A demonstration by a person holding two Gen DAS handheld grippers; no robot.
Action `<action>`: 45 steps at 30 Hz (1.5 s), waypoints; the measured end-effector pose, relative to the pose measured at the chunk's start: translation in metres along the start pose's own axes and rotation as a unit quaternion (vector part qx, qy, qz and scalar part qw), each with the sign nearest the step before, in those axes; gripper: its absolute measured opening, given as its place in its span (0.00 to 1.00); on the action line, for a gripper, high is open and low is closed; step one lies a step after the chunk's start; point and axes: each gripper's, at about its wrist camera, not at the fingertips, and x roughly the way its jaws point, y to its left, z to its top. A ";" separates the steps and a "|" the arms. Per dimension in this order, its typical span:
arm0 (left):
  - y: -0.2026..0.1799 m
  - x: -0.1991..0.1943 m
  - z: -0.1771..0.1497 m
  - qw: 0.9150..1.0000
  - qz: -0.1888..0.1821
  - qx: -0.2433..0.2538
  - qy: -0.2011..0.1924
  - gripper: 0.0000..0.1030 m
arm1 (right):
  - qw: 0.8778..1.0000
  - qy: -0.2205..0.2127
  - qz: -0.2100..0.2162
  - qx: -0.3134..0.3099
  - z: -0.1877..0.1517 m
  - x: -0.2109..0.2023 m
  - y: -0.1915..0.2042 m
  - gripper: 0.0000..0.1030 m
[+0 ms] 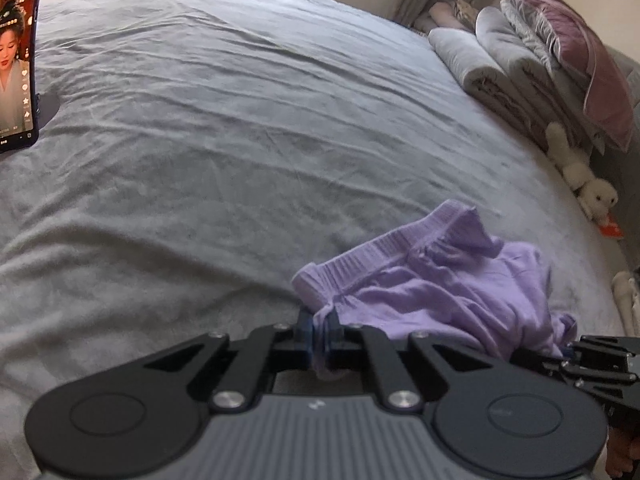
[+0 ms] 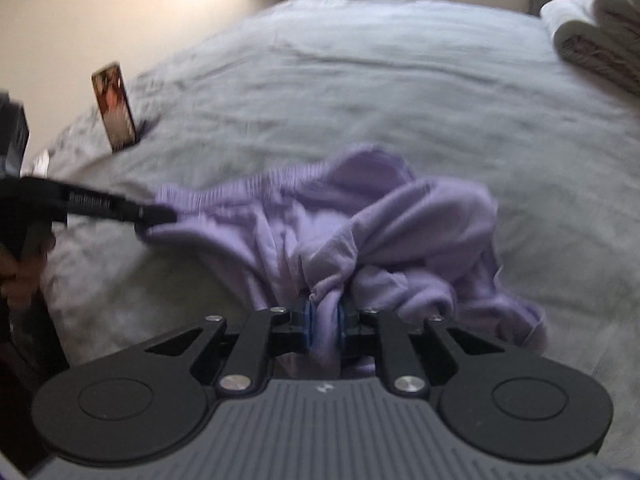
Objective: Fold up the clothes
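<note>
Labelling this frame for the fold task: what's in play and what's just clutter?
In play:
- purple shorts
- left gripper, jaws shut on the waistband end
- right gripper, jaws shut on bunched fabric
- grey bedsheet

Clutter:
- phone, propped up, screen on
- rolled blankets
- pink pillow
- white plush toy

Readable text: almost none

White lettering on the left gripper (image 2: 160, 214) arm, at nine o'clock, is blurred; phone (image 1: 18, 68) screen icons and captions are too small.
</note>
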 end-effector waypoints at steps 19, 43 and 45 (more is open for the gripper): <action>0.009 0.007 -0.002 0.999 -0.012 -0.038 0.013 0.05 | 0.996 -0.042 0.042 0.062 0.065 -0.006 -0.028 0.51; 0.025 0.000 -0.003 0.997 -0.040 -0.066 -0.011 0.04 | 0.999 0.031 -0.020 -0.018 0.128 0.091 -0.035 0.11; 0.029 -0.006 0.000 0.997 -0.034 -0.065 -0.025 0.04 | 0.999 0.017 -0.027 -0.030 0.138 0.094 -0.022 0.10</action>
